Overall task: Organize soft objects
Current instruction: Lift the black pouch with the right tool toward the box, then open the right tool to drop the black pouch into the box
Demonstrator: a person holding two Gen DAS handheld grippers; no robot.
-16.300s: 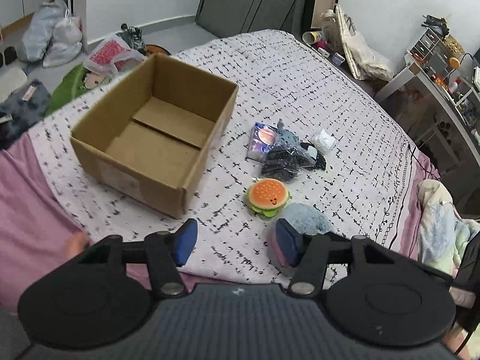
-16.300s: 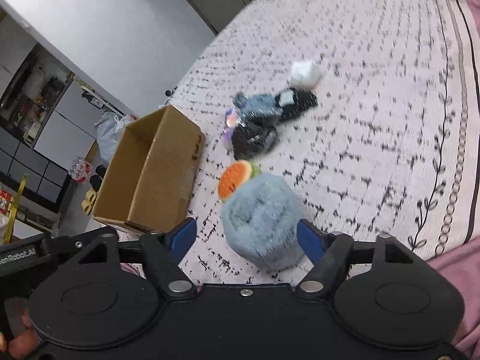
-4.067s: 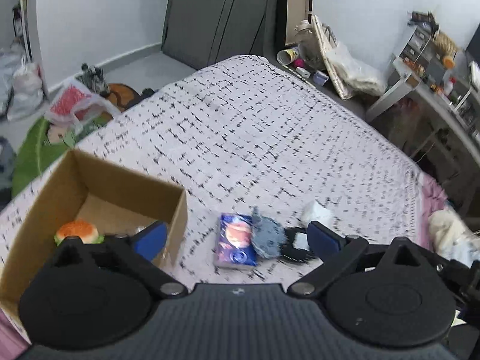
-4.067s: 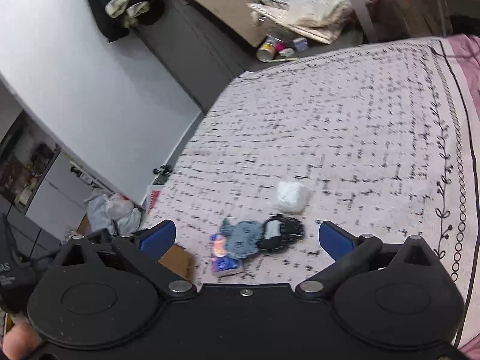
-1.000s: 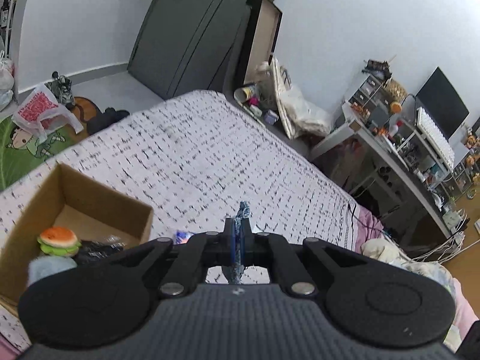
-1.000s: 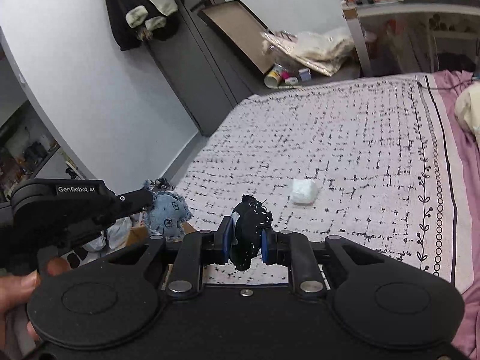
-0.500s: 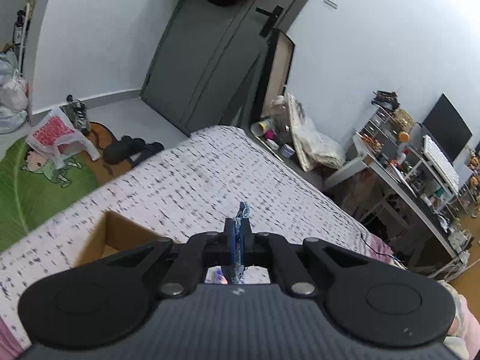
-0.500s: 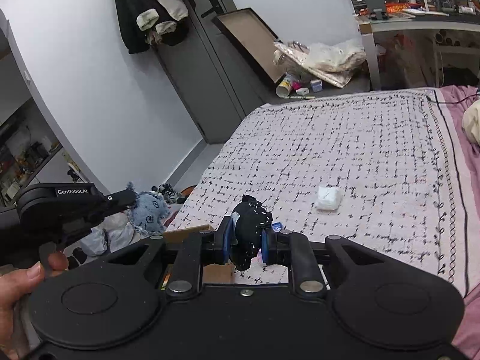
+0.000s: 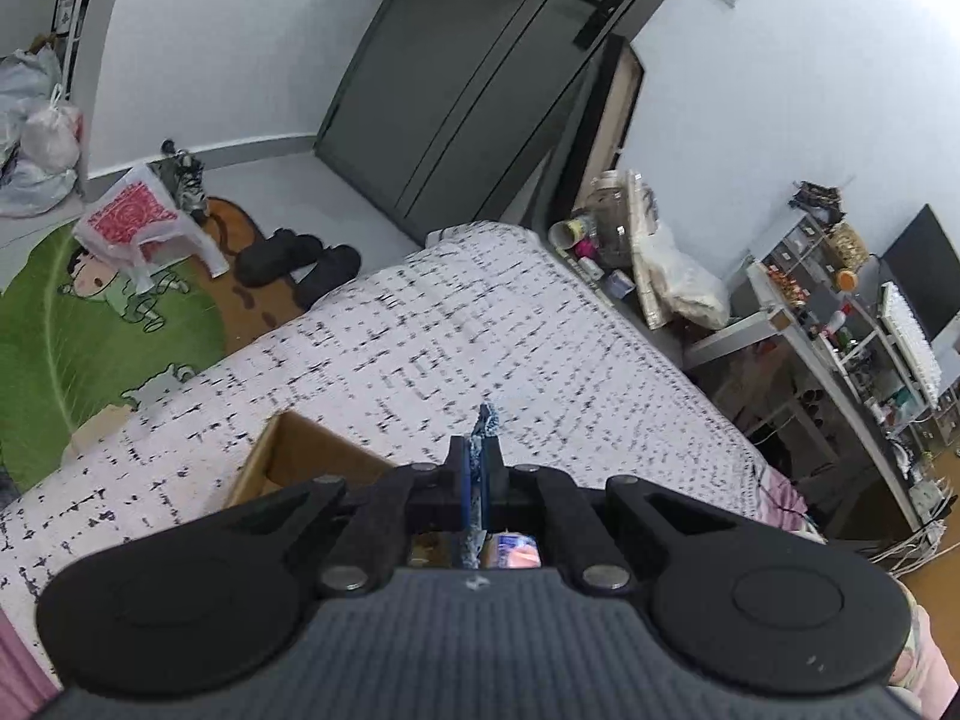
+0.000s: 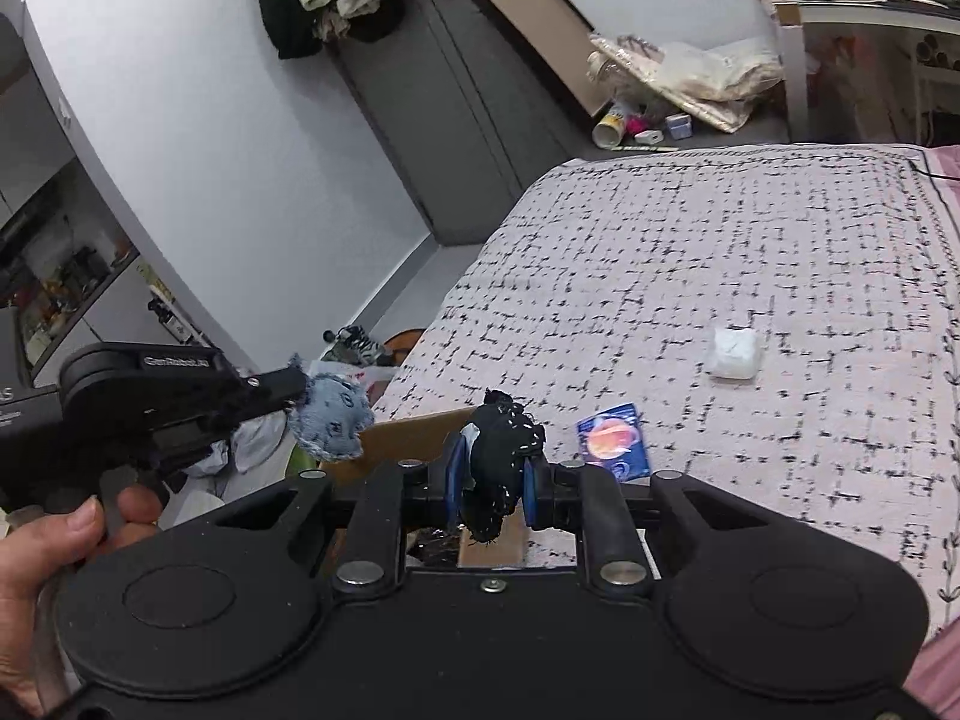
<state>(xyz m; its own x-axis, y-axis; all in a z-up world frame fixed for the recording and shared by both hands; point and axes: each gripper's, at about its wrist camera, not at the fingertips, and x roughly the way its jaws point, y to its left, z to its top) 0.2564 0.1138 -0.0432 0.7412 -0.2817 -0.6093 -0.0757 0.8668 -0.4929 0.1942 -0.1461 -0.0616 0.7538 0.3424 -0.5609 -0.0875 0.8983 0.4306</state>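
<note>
You are holding one soft thing in each hand. Your left gripper (image 9: 477, 480) is squeezing a flat blue denim patch (image 10: 331, 417), and its fingers are nearly touching, with only the thin cloth between them. In the left camera you are seeing just the frayed edge poking up at 12 o'clock. Your right gripper (image 10: 491, 483) is pinching a black fuzzy cloth (image 10: 503, 447), with its fingers a little apart because the cloth is bunched up and fat. Both things are looking very light and floppy. They are not going to break, but the loose threads could be catching on the fingers when you are letting go.

The cardboard box (image 9: 300, 456) is sitting on the bed (image 10: 750, 252), low down around 6 to 7 o'clock under both grippers, so both cloths are hanging right above it or beside its rim.

Two things are waiting on the bed: a small picture packet (image 10: 615, 441) just beside the box at about 1 o'clock from your right fingers, and a white squishy pack (image 10: 733, 354) farther off at 2 o'clock. You are probably best grabbing each across its middle.
</note>
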